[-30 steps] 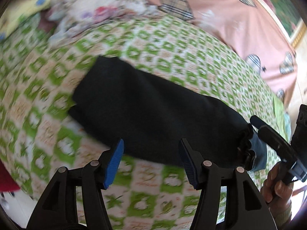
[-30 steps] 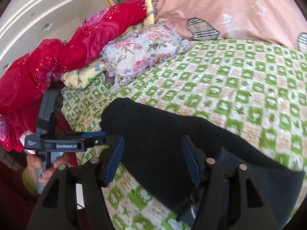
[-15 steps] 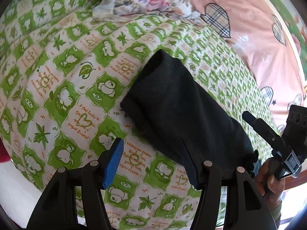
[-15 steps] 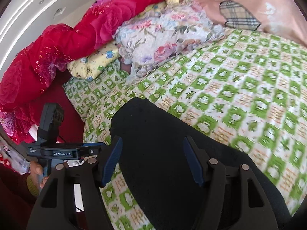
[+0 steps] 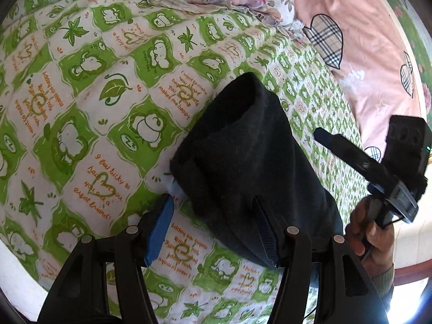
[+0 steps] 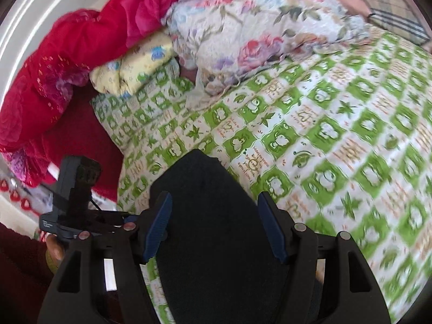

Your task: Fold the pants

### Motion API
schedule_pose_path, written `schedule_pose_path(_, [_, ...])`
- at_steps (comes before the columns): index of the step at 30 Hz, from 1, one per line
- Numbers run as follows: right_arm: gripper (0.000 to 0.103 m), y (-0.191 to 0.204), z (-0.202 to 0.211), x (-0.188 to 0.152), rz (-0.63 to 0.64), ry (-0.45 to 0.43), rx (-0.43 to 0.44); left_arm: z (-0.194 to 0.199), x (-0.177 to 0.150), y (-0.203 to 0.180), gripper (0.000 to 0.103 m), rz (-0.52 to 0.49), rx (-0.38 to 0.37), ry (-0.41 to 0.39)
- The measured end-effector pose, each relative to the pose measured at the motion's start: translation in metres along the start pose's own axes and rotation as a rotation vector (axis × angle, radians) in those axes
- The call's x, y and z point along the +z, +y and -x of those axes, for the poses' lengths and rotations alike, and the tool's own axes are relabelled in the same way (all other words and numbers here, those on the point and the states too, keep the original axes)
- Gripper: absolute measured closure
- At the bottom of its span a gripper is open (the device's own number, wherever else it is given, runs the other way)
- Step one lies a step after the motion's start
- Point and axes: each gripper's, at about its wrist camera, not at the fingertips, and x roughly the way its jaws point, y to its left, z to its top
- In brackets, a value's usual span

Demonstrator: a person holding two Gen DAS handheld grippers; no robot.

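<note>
The black pants (image 5: 248,162) lie folded in a long band on the green-and-white checked bedsheet (image 5: 89,108). My left gripper (image 5: 213,229) is open, low over the near corner of the pants, its right finger against the cloth edge. My right gripper (image 6: 214,226) is open, with the pants (image 6: 205,216) running between its fingers and below them. The right gripper also shows at the right of the left wrist view (image 5: 378,167), and the left gripper shows at the left of the right wrist view (image 6: 78,216).
A floral pillow (image 6: 256,27), a yellow cloth (image 6: 135,73) and a red quilt (image 6: 67,62) are piled at the bed's head. A pink blanket with plaid hearts (image 5: 364,48) lies along the far side. The bed's edge runs close below my left gripper.
Both grippers have dropped closer to the pants and the bed. The pants now fill more of each view. Both stay open.
</note>
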Motion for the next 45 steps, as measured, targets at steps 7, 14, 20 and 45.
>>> schedule_pose_path(7, [0.041, -0.015, -0.049, 0.015, 0.091, 0.171, -0.004, -0.008, 0.005, -0.002, 0.045, 0.017, 0.007, -0.031])
schedule_pose_path(14, [0.067, 0.0, -0.084, 0.017, 0.114, 0.232, 0.059, -0.014, 0.006, -0.02, 0.073, -0.077, 0.1, -0.076])
schedule_pose_path(20, [0.081, 0.006, -0.049, 0.014, 0.07, 0.14, 0.077, 0.0, 0.002, -0.044, 0.082, -0.151, 0.089, -0.102])
schedule_pose_path(45, [0.082, -0.021, 0.196, -0.12, -0.066, -0.399, -0.016, 0.02, -0.09, -0.255, 0.084, -0.654, -0.158, -0.12])
